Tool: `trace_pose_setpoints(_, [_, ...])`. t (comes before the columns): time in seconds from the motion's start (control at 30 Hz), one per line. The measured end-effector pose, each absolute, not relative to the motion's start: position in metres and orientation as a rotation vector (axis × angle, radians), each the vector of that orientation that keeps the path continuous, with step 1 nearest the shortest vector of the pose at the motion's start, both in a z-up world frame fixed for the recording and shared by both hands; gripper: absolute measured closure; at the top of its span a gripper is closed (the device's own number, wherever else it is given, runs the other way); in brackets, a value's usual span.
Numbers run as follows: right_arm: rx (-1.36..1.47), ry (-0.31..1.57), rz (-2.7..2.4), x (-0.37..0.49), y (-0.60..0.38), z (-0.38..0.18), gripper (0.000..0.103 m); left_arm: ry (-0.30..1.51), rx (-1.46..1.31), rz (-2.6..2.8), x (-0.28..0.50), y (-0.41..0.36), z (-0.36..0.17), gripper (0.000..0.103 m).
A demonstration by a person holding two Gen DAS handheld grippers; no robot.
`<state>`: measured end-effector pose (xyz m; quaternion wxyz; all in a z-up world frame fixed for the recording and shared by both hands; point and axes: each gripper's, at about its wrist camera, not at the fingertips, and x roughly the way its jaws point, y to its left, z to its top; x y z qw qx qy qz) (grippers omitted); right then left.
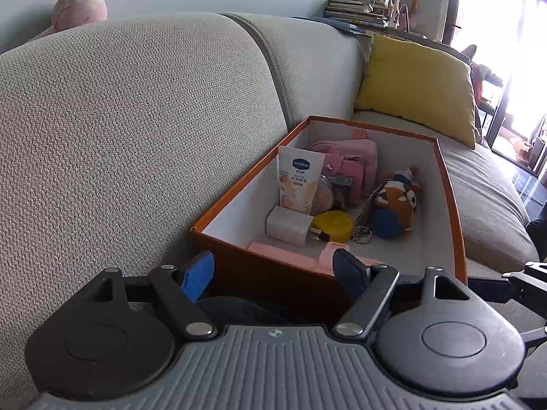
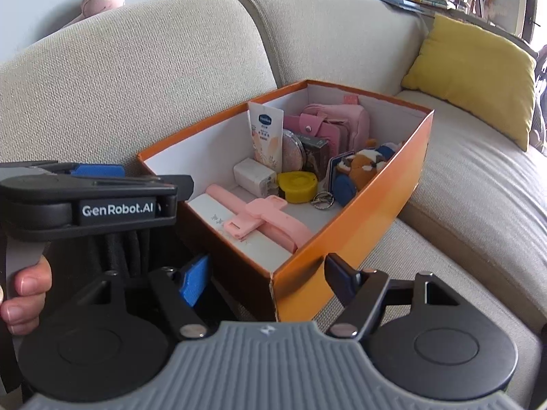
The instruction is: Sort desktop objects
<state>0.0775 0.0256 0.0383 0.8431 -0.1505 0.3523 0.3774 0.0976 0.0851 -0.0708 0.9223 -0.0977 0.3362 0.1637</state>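
An orange cardboard box (image 1: 451, 205) (image 2: 383, 188) sits on the sofa seat, holding several small items. Inside are a Vaseline tube (image 1: 297, 181) (image 2: 266, 133), a pink pouch (image 1: 352, 164) (image 2: 331, 123), a white charger (image 1: 289, 225) (image 2: 254, 176), a yellow tape measure (image 1: 333, 225) (image 2: 297, 186), a plush keychain (image 1: 393, 208) (image 2: 359, 171) and a pink-handled roller (image 2: 263, 218) lying on a white pad. My left gripper (image 1: 273, 276) (image 2: 143, 176) is open just before the box's near wall, empty. My right gripper (image 2: 268, 280) is open around the box's near corner, pads not touching it.
The beige sofa back (image 1: 136, 119) rises close on the left of the box. A yellow cushion (image 1: 417, 85) (image 2: 478, 71) leans at the far right. A person's fingers (image 2: 24, 290) hold the left gripper's handle. Books (image 1: 355, 13) are stacked behind the sofa.
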Motion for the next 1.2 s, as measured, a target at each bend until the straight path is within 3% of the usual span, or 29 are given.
trace_pose_setpoints(1.2, [-0.309, 0.694, 0.793, 0.0754, 0.0235, 0.0485, 0.029, 0.700, -0.197, 0.328, 0.1002, 0.0818, -0.0697, 0.013])
